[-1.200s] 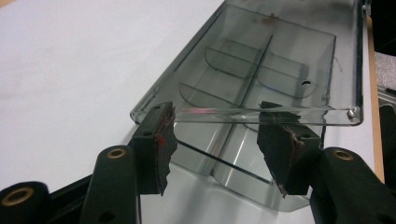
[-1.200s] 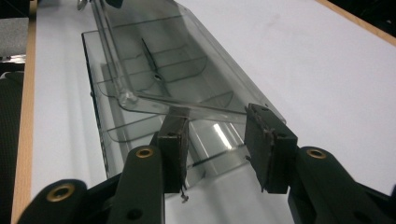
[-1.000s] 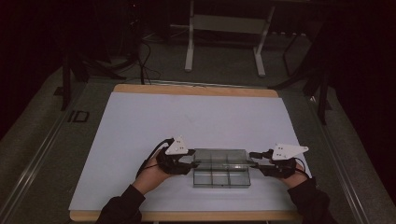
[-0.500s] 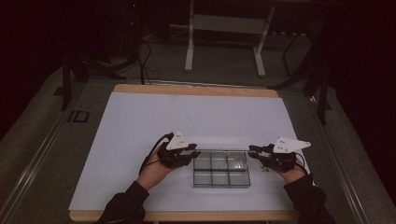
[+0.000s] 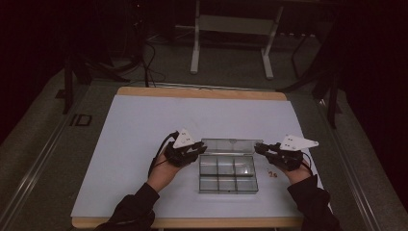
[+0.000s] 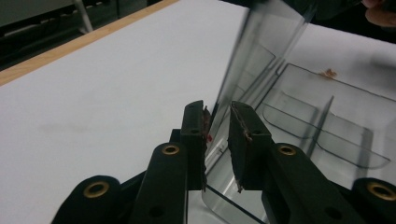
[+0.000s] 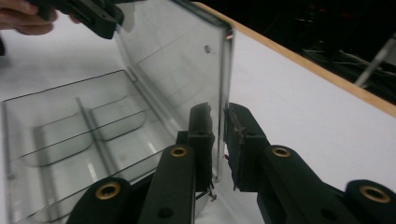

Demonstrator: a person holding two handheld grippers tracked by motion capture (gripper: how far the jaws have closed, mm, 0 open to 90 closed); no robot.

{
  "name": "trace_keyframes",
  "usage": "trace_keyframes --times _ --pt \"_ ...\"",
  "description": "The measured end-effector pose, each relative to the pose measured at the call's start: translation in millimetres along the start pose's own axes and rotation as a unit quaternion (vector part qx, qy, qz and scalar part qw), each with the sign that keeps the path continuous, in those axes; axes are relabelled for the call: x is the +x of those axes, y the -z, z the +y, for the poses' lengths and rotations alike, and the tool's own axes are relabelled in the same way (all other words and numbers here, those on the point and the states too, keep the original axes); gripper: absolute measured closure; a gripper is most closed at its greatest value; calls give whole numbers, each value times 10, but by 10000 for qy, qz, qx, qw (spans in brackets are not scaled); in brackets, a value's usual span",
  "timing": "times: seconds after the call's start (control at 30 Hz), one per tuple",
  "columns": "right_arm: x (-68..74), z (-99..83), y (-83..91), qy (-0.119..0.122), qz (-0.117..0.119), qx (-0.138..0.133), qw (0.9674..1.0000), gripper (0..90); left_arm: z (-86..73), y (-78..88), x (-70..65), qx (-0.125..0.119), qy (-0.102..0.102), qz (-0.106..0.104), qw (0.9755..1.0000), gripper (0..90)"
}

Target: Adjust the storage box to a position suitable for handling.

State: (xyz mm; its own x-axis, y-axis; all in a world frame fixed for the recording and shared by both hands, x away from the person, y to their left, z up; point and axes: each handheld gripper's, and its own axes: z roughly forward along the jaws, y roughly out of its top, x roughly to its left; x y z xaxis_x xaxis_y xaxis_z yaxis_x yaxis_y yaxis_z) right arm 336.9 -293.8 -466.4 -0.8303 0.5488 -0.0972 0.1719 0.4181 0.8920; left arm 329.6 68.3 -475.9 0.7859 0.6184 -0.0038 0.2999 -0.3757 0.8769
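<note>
A clear plastic compartment box (image 5: 228, 190) lies open near the table's front, its lid (image 5: 231, 146) standing upright along the far side. My left gripper (image 5: 202, 148) is at the lid's left end and my right gripper (image 5: 259, 148) at its right end. In the left gripper view the lid (image 6: 261, 51) rises between the jaws of the left gripper (image 6: 217, 121), and both pads touch its end rim. In the right gripper view the lid's edge (image 7: 225, 70) runs between the jaws of the right gripper (image 7: 218, 121) in the same way. Both pairs of jaws have just been closing onto the lid.
The box sits on a white mat (image 5: 144, 130) over a wooden tabletop (image 5: 202, 93). Small orange bits (image 5: 273, 174) lie on the mat right of the box. A metal stand (image 5: 231, 43) and cables are on the floor beyond the table.
Both grippers' jaws have narrowed onto the lid's two ends. The hands have stayed almost where they were, each by its end of the box.
</note>
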Motion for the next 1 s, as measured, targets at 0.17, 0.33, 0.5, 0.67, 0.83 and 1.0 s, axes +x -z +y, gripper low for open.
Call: trace_keyframes --times 0.17,0.33,0.5,0.67,0.83,1.0 --pt "-47 21 -61 -131 -92 -14 9999 802 3 -36 51 -50 170 13 9998 784" --pt "-95 25 -105 -253 -63 -18 9997 794 -1 -66 85 -51 261 25 9996 785" --pt "-123 63 -153 -235 -139 108 9996 779 -5 -98 121 -75 418 19 9991 786" --pt "-155 84 -201 -240 -167 193 9994 762 -9 -134 159 -57 495 18 9988 783" --pt "-184 81 -255 -359 -134 254 9989 731 -21 -169 193 -59 602 -16 9982 776" --pt "-195 65 -307 -451 -156 334 9983 707 -72 -236 207 26 666 -48 9978 762"
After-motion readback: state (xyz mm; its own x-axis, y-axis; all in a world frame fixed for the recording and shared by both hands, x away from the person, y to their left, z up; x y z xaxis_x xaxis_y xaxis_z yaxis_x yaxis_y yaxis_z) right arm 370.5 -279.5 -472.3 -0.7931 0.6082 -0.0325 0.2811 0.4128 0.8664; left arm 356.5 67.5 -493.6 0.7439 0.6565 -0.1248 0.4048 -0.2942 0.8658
